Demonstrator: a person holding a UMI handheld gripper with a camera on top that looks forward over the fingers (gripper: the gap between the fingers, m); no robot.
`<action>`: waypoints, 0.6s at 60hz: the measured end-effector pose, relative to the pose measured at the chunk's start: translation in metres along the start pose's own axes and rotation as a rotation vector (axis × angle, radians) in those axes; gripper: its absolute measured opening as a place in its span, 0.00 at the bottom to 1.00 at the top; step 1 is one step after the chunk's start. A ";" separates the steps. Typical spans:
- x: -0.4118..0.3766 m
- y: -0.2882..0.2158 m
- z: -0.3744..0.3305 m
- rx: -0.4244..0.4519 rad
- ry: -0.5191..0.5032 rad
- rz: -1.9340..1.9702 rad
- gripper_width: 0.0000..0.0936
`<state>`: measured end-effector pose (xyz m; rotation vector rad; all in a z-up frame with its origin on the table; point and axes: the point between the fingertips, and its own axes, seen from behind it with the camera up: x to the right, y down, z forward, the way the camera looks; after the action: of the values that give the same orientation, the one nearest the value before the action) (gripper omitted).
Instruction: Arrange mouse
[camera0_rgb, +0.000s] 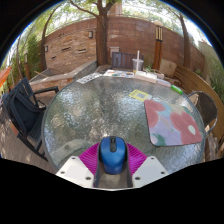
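At the near edge of the round glass table (100, 115), the blue mouse (111, 155) sits between the two fingers of the gripper (111, 160), whose magenta pads (92, 158) lie close against its left and right sides. The fingers are drawn in to about the mouse's width and seem to have hold of it, though whether it is lifted or resting on the glass cannot be told. To the far right lies a patterned mouse pad (172, 122), well apart from the mouse, with a chair (20, 105) at the left and papers (140, 94) and a cup (137, 62) toward the far side.

The likely goal is that pad, so the carry crosses bare glass. The mouse's rounded, smooth shell could slip forward out of the pads if the grip is light or the gripper tilts down. A drop onto glass would send it skidding. Setting it down short of the pad, or askew on its edge, is the other risk.
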<state>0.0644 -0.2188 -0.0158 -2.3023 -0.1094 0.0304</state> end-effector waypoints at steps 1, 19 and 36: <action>0.000 0.001 0.000 -0.001 0.002 0.001 0.40; -0.004 -0.164 -0.081 0.286 -0.131 0.012 0.38; 0.185 -0.179 -0.015 0.250 0.036 0.101 0.38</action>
<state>0.2374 -0.0940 0.1293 -2.0556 0.0279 0.0512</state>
